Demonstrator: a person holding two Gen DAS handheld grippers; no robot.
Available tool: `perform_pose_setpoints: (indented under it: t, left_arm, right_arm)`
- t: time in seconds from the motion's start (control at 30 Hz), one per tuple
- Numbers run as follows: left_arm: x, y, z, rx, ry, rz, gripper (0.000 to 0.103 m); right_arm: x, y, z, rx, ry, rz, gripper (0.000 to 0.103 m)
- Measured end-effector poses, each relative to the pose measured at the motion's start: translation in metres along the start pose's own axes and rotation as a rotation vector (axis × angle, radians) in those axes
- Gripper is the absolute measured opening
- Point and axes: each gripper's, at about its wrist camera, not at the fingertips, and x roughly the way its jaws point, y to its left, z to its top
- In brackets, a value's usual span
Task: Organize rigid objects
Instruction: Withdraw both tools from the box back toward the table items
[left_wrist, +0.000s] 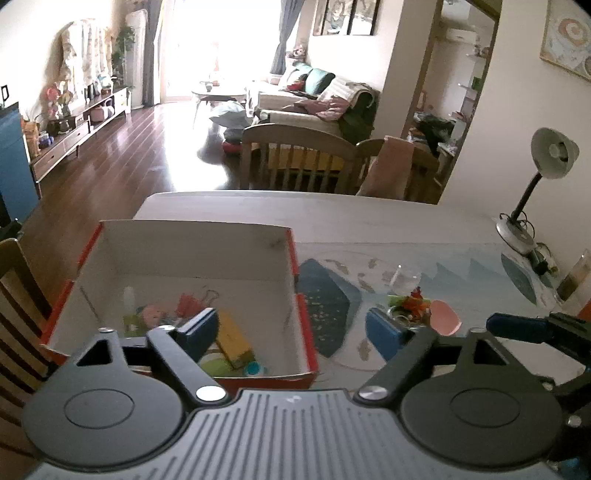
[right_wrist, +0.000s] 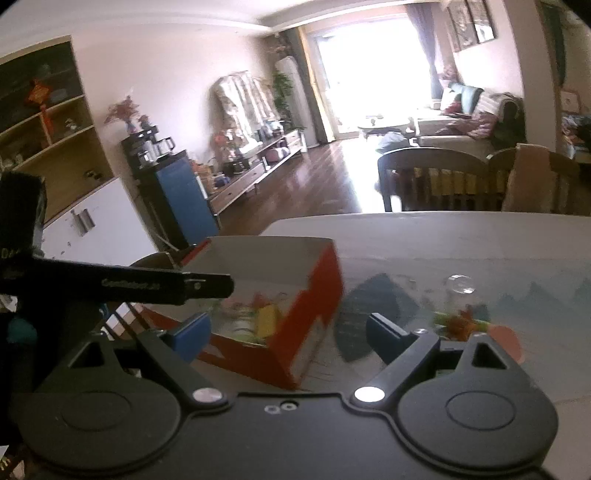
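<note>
The red cardboard box (left_wrist: 295, 254) stood open on the near left part of the table (left_wrist: 406, 218), holding small items: a yellow block (left_wrist: 232, 341), a white bottle (left_wrist: 128, 301) and a binder clip (left_wrist: 208, 295). Right of the box, apart from it, a cluster of small objects (left_wrist: 410, 306) lay on the patterned mat, with a pink disc (left_wrist: 445, 317) touching its right edge.

The left gripper (left_wrist: 291, 332) hung over the box's near right corner, fingers spread wide, nothing between them; one blue pad (left_wrist: 197, 332) was over the box interior, the other outside it. The right gripper (right_wrist: 286, 332) hovered near the box's near corner, fingers likewise wide and empty.

Only the left wrist view showed the box contents sharply, and a desk lamp (left_wrist: 535, 184) at the far right. The right wrist view was blurred; it alone showed a blue cabinet (right_wrist: 184, 192) and wall shelves (right_wrist: 48, 122).

White lettering on the black arm (right_wrist: 122, 284) crossing the right view was present but not legible.
</note>
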Motion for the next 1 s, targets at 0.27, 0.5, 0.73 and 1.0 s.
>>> perform_pose_setpoints:
  t: [0.27, 0.5, 0.73, 1.0]
  left_arm:
    - [0.020, -0.042, -0.007, 0.033, -0.013, -0.061, 0.102]
    - [0.043, -0.075, -0.020, 0.058, -0.006, -0.065, 0.103]
    - [0.078, -0.107, -0.034, 0.024, 0.088, -0.073, 0.103]
    - [0.120, -0.138, -0.051, 0.036, 0.130, -0.019, 0.103]
  right_arm:
    - [-0.014, -0.048, -0.010, 0.036, 0.010, -0.071, 0.090]
    - [-0.021, -0.092, -0.017, 0.041, 0.025, -0.155, 0.090]
    - [-0.012, -0.138, -0.023, 0.007, 0.059, -0.259, 0.090]
    - [0.017, -0.175, -0.023, -0.026, 0.119, -0.259, 0.089]
